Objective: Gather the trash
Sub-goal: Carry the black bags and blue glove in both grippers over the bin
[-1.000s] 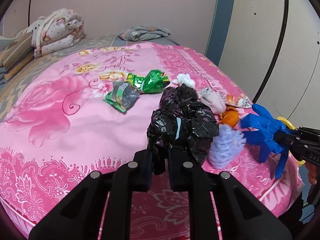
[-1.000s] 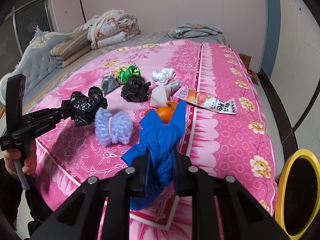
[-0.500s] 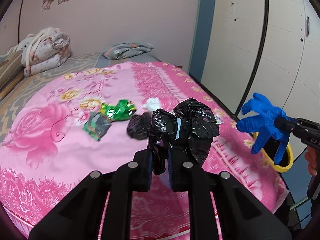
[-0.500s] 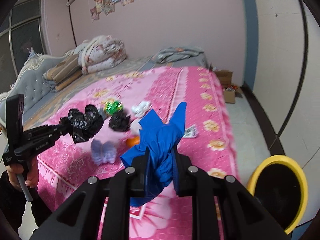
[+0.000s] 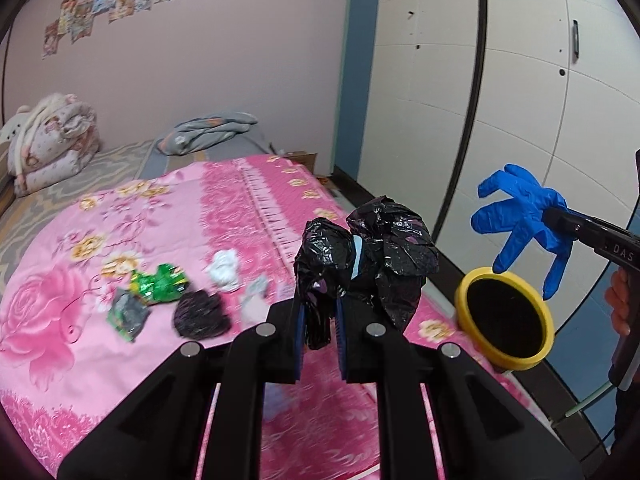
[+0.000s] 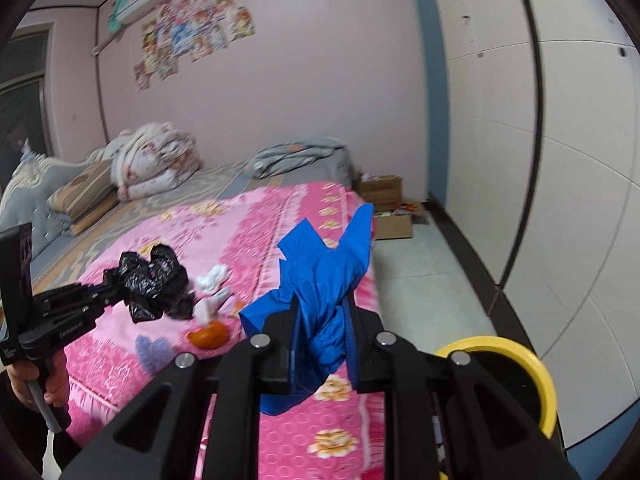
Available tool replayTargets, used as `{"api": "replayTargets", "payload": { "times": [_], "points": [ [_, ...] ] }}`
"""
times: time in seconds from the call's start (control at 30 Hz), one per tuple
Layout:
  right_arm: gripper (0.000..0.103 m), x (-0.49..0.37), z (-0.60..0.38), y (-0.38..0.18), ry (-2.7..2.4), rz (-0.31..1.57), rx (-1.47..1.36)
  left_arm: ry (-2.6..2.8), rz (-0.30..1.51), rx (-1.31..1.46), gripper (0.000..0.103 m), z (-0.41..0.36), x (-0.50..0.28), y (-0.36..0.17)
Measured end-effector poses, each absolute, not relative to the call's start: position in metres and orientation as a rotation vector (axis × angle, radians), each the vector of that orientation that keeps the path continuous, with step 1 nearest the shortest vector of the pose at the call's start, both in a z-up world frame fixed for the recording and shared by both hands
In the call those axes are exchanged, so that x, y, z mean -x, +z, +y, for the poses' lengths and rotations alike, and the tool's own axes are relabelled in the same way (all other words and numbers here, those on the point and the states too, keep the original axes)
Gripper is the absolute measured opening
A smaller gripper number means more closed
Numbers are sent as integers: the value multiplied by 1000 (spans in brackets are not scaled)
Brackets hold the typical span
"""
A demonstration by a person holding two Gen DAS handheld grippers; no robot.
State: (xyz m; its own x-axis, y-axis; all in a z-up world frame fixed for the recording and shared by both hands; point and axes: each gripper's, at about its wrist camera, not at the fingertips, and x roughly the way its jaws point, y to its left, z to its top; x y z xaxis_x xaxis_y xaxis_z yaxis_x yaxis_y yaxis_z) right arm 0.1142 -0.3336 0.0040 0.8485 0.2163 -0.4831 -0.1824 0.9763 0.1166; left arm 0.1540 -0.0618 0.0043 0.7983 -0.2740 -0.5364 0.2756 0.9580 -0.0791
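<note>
Over the last second both tools had lifted off the bed (image 5: 120, 208) and swung toward the right of the frame, so the yellow bin (image 5: 505, 316), earlier only a sliver at the edge, now sat in plain view at lower right of the left-wrist view; that suggested the carry was nearly done and the drop came next. The left tool (image 5: 318, 332) was pressed nearly together, pinching a crumpled black bag (image 5: 368, 256), held above the bed's near edge, left of the bin; the right tool (image 6: 322, 342) was likewise clamped on a blue glove (image 6: 324, 276), whose fingers hung just above the bin's rim. Wrappers (image 5: 160, 286), a white wad (image 5: 224, 270) and an orange (image 6: 208, 335) lay uncollected on the bed.
</note>
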Motion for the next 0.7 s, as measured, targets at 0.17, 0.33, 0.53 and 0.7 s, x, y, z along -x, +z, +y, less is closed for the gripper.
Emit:
{"api": "replayTargets", "payload": {
  "times": [0.17, 0.33, 0.53, 0.7],
  "points": [
    [17, -109, -366, 15, 133, 490, -94, -343, 565, -23, 11, -96, -162, 17],
    [17, -107, -395, 22, 69, 474, -114, -400, 554, -40, 11, -133, -171, 28],
    [17, -107, -425, 27, -7, 461, -151, -451, 561, -42, 11, -169, -184, 34],
    [17, -112, -445, 32, -56, 452, -169, -498, 573, -40, 11, -202, -196, 35]
  ]
}}
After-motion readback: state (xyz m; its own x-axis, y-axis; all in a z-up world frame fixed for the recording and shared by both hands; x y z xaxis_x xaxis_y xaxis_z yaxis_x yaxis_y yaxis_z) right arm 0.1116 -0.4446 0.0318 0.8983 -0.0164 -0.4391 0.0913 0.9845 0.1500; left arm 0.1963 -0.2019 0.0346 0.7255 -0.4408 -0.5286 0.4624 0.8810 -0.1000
